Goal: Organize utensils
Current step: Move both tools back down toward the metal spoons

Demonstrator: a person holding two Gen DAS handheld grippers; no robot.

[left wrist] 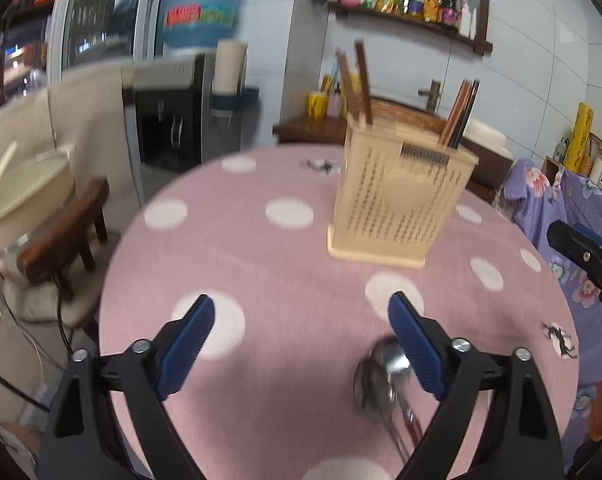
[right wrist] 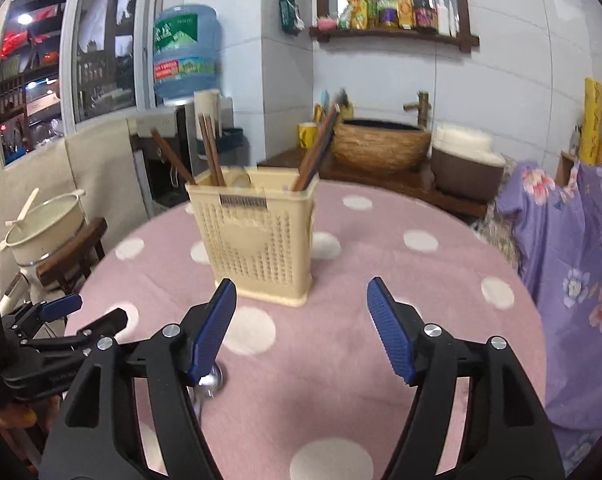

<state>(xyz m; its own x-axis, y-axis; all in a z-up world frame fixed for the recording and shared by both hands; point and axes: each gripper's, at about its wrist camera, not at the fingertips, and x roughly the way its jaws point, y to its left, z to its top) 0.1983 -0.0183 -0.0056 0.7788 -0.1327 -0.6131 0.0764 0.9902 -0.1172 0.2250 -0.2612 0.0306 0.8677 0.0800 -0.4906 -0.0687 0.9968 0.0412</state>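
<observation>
I see left gripper fingers spread, empty; right gripper same. Spoons on counter, chopsticks in holder.

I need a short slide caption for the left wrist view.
Open left tool above metal spoons on the polka-dot tablecloth, facing the beige chopstick holder.

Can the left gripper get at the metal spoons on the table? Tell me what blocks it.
Probably yes. The left gripper is open and empty, the spoons lie uncovered on the pink cloth beside its right finger; nothing blocks them.
</observation>
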